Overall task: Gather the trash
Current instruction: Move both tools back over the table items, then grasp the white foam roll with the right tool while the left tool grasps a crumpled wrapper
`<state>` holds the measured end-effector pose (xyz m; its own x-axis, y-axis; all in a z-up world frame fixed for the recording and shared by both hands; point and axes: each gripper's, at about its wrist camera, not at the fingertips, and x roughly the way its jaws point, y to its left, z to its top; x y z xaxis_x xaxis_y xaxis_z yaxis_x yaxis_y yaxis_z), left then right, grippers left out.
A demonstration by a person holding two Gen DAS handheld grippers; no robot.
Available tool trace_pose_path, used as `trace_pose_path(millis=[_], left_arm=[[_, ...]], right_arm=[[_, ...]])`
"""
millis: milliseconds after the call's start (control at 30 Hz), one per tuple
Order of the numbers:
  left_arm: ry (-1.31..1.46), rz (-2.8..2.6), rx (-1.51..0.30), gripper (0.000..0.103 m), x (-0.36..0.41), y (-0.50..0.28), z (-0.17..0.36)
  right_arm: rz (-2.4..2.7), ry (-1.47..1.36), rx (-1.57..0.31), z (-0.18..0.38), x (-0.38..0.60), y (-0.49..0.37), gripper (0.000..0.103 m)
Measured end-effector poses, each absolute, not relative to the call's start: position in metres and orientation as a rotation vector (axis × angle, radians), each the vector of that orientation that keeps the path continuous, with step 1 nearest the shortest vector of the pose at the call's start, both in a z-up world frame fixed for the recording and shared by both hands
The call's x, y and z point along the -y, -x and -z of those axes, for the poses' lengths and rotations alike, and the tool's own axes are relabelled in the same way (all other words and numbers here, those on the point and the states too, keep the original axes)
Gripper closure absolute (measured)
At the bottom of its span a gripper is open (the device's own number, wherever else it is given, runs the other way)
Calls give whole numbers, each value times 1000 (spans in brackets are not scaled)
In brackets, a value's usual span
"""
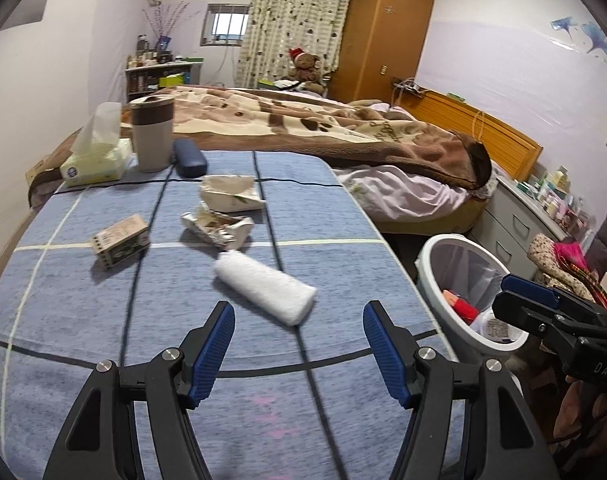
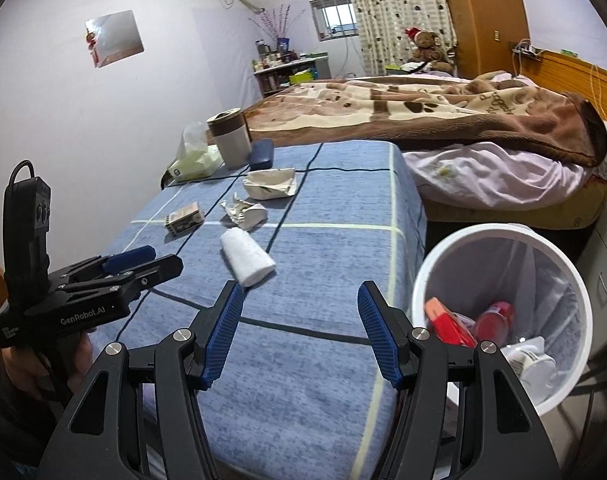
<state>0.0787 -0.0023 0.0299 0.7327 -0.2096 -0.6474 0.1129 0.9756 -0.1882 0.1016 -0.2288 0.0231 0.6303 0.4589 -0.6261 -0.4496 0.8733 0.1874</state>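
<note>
On the blue checked tablecloth point(image 1: 83, 288) lie a white cloth roll point(image 1: 265, 287) point(image 2: 247, 257), a crumpled wrapper point(image 1: 217, 227) point(image 2: 245, 213), a torn white carton point(image 1: 231, 193) point(image 2: 269, 183) and a small printed box point(image 1: 121, 241) point(image 2: 184, 218). My left gripper point(image 1: 299, 350) hovers open just short of the roll, nothing between its fingers. My right gripper point(image 2: 299, 334) is open and empty over the table's right part, beside the white trash bin point(image 2: 583, 300) point(image 1: 427, 256), which holds red and white items.
At the table's far end stand a tissue pack point(image 1: 95, 162), a brown-banded cup point(image 1: 151, 136) and a dark blue case point(image 1: 188, 158). Behind is a bed with a brown blanket point(image 1: 343, 128). Grey drawers point(image 1: 511, 224) stand right of the bin.
</note>
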Motion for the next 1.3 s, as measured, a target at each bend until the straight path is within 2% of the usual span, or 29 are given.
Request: trace_pose_path(millis=[600, 1300], left_arm=[[177, 41, -735, 36, -73, -110, -17], [158, -45, -759, 36, -147, -176, 7]], right_arm=[[-614, 71, -754, -17, 177, -131, 42], [-663, 149, -902, 33, 120, -178, 42]])
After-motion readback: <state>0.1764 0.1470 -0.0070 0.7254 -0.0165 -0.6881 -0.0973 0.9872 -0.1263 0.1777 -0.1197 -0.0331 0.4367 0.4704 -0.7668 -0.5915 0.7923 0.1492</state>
